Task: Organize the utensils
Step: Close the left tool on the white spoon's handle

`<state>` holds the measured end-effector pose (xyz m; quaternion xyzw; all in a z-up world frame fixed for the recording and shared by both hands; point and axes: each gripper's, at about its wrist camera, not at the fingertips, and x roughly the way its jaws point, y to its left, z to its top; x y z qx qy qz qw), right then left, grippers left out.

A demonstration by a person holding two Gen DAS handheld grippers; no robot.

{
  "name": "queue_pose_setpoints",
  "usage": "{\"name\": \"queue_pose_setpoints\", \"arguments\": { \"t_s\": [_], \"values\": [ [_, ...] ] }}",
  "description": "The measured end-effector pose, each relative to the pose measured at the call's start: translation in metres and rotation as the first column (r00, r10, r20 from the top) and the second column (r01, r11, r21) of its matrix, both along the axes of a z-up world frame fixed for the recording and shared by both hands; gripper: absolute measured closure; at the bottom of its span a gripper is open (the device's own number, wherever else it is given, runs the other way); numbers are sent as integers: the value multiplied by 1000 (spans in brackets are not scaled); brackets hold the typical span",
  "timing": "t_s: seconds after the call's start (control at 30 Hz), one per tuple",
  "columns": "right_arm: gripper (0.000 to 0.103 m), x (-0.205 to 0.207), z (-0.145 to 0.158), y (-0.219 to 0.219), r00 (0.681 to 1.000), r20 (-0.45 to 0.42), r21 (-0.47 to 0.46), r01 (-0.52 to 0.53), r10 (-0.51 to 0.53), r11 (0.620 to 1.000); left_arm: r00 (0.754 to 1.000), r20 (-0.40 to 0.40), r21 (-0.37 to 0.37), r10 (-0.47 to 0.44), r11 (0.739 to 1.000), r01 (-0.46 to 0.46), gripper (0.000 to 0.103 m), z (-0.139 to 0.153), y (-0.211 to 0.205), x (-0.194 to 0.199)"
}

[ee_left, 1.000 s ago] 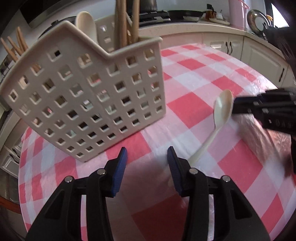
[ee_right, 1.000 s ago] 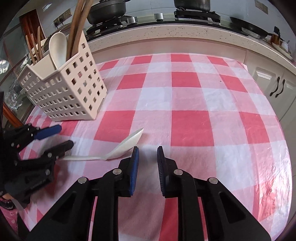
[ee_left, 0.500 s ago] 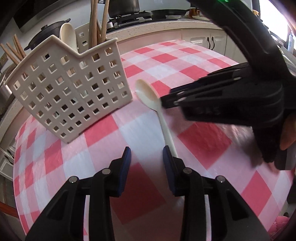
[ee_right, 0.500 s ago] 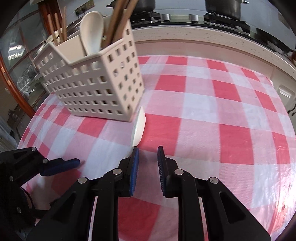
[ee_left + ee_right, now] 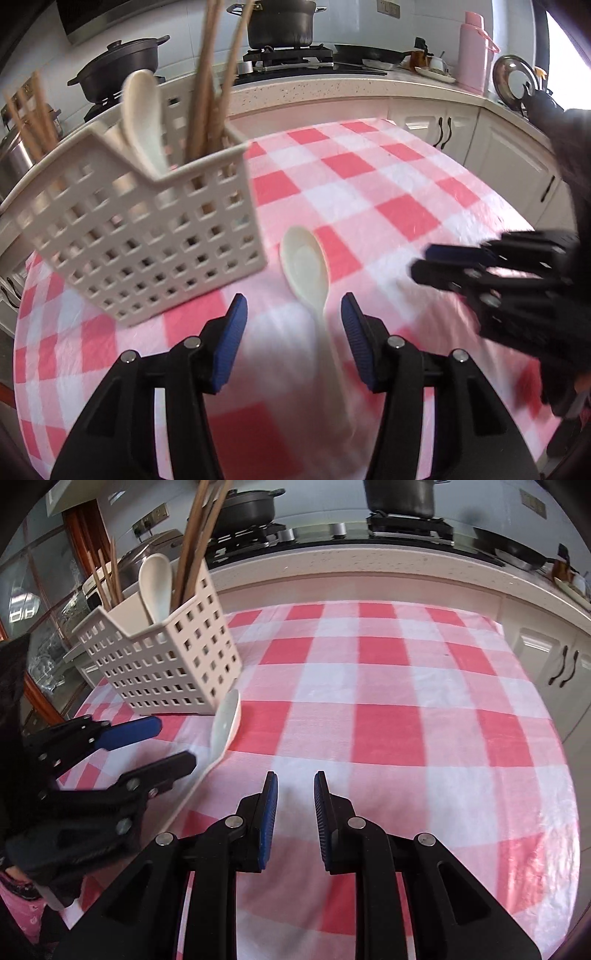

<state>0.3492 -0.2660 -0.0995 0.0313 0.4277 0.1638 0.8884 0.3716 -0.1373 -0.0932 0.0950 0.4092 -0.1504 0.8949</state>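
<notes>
A cream plastic spoon (image 5: 308,273) lies on the red-and-white checked tablecloth (image 5: 369,206), its bowl close to the white perforated utensil caddy (image 5: 147,236). It also shows in the right wrist view (image 5: 225,725). My left gripper (image 5: 293,317) is open with the spoon's handle between its jaws, not clamped. It shows in the right wrist view (image 5: 155,742) too. My right gripper (image 5: 295,794) is slightly open and empty, to the right of the spoon; it shows in the left wrist view (image 5: 432,262). The caddy (image 5: 166,668) holds another cream spoon (image 5: 155,587) and wooden chopsticks (image 5: 192,535).
A kitchen counter (image 5: 369,576) with a stove and black pots (image 5: 280,22) runs behind the table. White cabinets (image 5: 439,129) stand at the right. A pink flask (image 5: 474,48) sits on the counter. The table edge curves at the left and right.
My left gripper opened wider and moved so that the spoon's handle lies between its jaws. My right gripper drew back to the right, away from the spoon's bowl.
</notes>
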Motion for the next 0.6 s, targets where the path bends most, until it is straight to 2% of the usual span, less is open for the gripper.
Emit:
{"name": "queue_pose_setpoints", "arguments": {
  "t_s": [0.37,0.4,0.43,0.5,0.6],
  "values": [
    [84,-17,9,-41,999,29,47,17,-19,999,997,-56,17,61,998,-60,52,-20,-30,43],
    [84,-18,10,-42,999,32,48,17,-19,999,996,-54,26,67,998,-65,54,-21,-33,45],
    [84,-19,10,-43,999,36,47,20,-22,999,996,-51,34,72,997,-70,63,-23,-35,45],
    [84,-21,12,-46,999,43,53,25,-28,998,996,-50,54,77,996,-74,72,-26,-39,44],
    [84,-25,14,-47,997,62,51,37,-40,998,997,-17,57,76,996,-75,73,-24,-38,33]
  ]
}}
